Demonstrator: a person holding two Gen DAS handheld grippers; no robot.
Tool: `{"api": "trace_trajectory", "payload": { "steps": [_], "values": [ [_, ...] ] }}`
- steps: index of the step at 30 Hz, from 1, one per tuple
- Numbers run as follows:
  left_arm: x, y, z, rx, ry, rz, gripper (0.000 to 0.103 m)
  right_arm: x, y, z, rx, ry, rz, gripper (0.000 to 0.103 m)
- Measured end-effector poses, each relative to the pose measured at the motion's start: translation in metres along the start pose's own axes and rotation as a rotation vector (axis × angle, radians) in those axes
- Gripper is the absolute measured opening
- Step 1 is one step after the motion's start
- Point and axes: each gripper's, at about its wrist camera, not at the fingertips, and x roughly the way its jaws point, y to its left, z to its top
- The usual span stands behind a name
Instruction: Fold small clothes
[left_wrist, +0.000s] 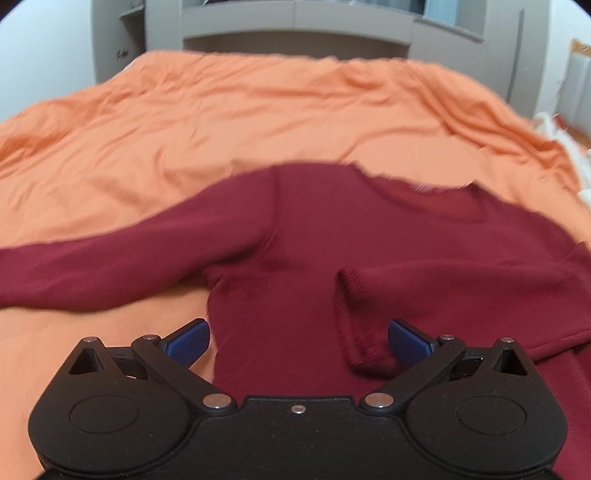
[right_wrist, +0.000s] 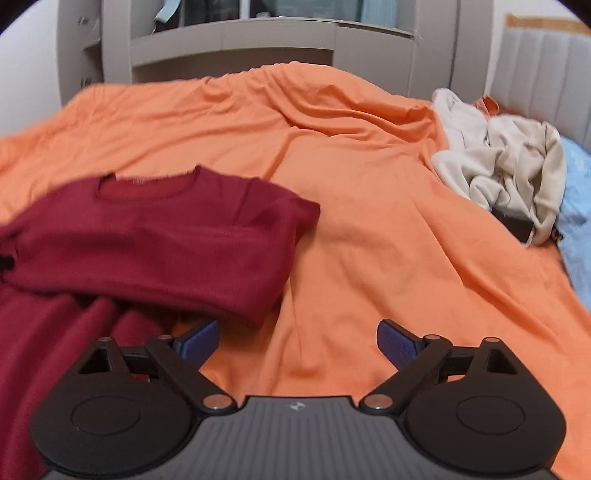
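Now, dark red knitted jumper (left_wrist: 314, 240) flat on the orange bedspread (left_wrist: 221, 129), right sleeve (left_wrist: 356, 317) already across. Left tongs (left_wrist: 298, 341) gaping above it, right tongs (right_wrist: 297, 343) wide, empty, off its right edge. Next: pinch outstretched left sleeve (left_wrist: 92, 266) near cuff, carry across level, smooth.

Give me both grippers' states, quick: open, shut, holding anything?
Left gripper: open, holding nothing, poised over the maroon sweater.
Right gripper: open, holding nothing, only the orange bedspread between its fingers.
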Motion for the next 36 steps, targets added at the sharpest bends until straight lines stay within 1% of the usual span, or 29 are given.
{"api": "trace_trajectory", "payload": {
  "steps": [2, 3, 4, 6, 10, 11, 13, 15, 17, 20, 23, 26, 27, 28, 29, 30, 32, 34, 35, 36],
  "values": [
    [0.004, 0.004, 0.000, -0.019, 0.017, -0.013, 0.102, 0.007, 0.005, -0.003, -0.017, -0.001, -0.020, 0.095],
    [0.005, 0.007, 0.000, -0.028, 0.020, -0.020, 0.102, 0.010, 0.008, -0.004, -0.019, -0.011, -0.026, 0.093],
    [0.005, 0.008, 0.000, -0.031, 0.020, -0.022, 0.102, 0.013, 0.009, -0.005, -0.017, -0.023, -0.023, 0.087],
    [0.005, 0.008, -0.001, -0.028, 0.019, -0.022, 0.102, 0.017, 0.009, -0.004, -0.004, -0.048, -0.003, 0.083],
    [0.004, 0.006, -0.003, -0.013, 0.014, -0.018, 0.102, 0.010, 0.005, -0.001, 0.031, -0.123, 0.022, 0.067],
    [0.003, 0.005, -0.003, -0.012, 0.010, -0.019, 0.102, 0.006, 0.004, 0.000, 0.037, -0.138, 0.020, 0.061],
    [0.002, 0.005, -0.004, -0.011, 0.008, -0.023, 0.102, 0.002, 0.005, 0.002, 0.024, -0.134, 0.014, 0.026],
    [0.002, 0.004, -0.004, -0.004, 0.012, -0.027, 0.102, 0.003, 0.009, 0.003, -0.003, -0.098, 0.007, 0.012],
    [0.002, 0.002, -0.004, 0.006, 0.015, -0.033, 0.102, 0.001, 0.017, 0.002, -0.056, -0.084, -0.021, 0.010],
    [0.001, -0.001, -0.005, 0.026, 0.018, -0.023, 0.102, 0.004, 0.024, 0.001, -0.136, -0.056, -0.048, 0.010],
    [0.004, -0.003, -0.005, 0.043, 0.035, -0.015, 0.103, 0.014, 0.030, -0.004, -0.149, -0.008, -0.044, 0.010],
    [0.003, -0.004, -0.005, 0.044, 0.036, -0.014, 0.103, 0.013, 0.031, -0.006, -0.156, -0.003, -0.040, 0.011],
    [0.003, -0.004, -0.005, 0.042, 0.035, -0.014, 0.103, 0.012, 0.030, -0.006, -0.155, 0.000, -0.036, 0.014],
    [0.003, -0.003, -0.005, 0.038, 0.034, -0.017, 0.103, 0.010, 0.028, -0.005, -0.156, 0.007, -0.020, 0.023],
    [0.002, -0.003, -0.005, 0.033, 0.031, -0.021, 0.103, 0.007, 0.024, -0.004, -0.152, 0.011, -0.005, 0.031],
    [0.001, -0.002, -0.005, 0.027, 0.027, -0.026, 0.103, 0.004, 0.021, -0.003, -0.150, 0.011, 0.014, 0.049],
    [-0.003, 0.001, -0.004, 0.013, 0.010, -0.035, 0.102, -0.004, 0.015, 0.000, -0.173, 0.012, 0.049, 0.068],
    [-0.010, 0.004, -0.004, -0.006, -0.016, -0.047, 0.102, -0.014, 0.009, 0.003, -0.188, -0.012, 0.044, 0.079],
    [-0.014, 0.006, -0.003, -0.017, -0.030, -0.055, 0.102, -0.018, 0.005, 0.004, -0.179, -0.027, 0.045, 0.082],
    [-0.019, 0.008, -0.002, -0.029, -0.044, -0.064, 0.102, -0.022, 0.000, 0.005, -0.156, -0.045, 0.047, 0.088]
  ]
}}
